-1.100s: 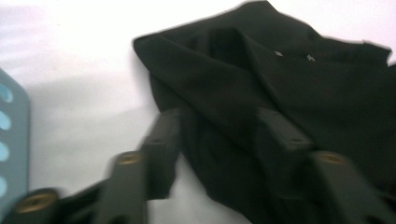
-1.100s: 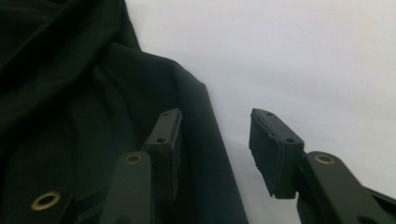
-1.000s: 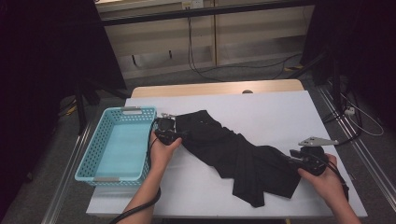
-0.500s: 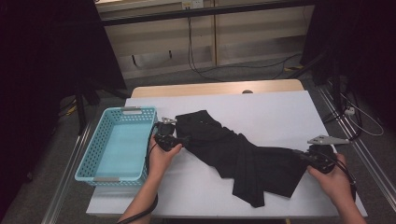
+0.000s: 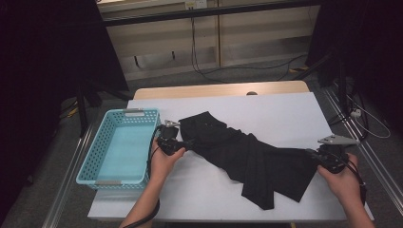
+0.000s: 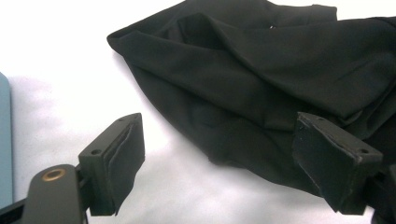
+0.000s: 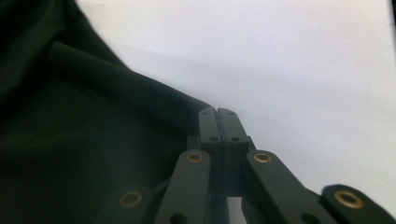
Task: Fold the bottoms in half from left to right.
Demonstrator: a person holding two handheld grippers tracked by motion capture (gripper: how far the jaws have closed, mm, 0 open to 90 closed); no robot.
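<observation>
A black garment (image 5: 252, 154) lies crumpled across the white table (image 5: 285, 109), running from the upper left to the lower right. My left gripper (image 5: 187, 142) is at its left end. In the left gripper view the left gripper (image 6: 219, 149) has just been opening and stands wide, with the garment (image 6: 261, 70) ahead of it and its edge lying loose between the jaws, not pinched. My right gripper (image 5: 311, 154) is at the garment's right corner. In the right gripper view the right gripper (image 7: 217, 112) is shut on the edge of the cloth (image 7: 70, 140).
A light blue plastic basket (image 5: 119, 114) stands at the table's left side, just left of my left hand, and its wall (image 6: 3, 140) edges into the left gripper view. Bare white tabletop lies behind and in front of the garment. The table edge is close behind my right hand.
The left jaws have opened wider beside the garment's left end. The right gripper has closed at the right corner and shifted slightly right, drawing the cloth out that way.
</observation>
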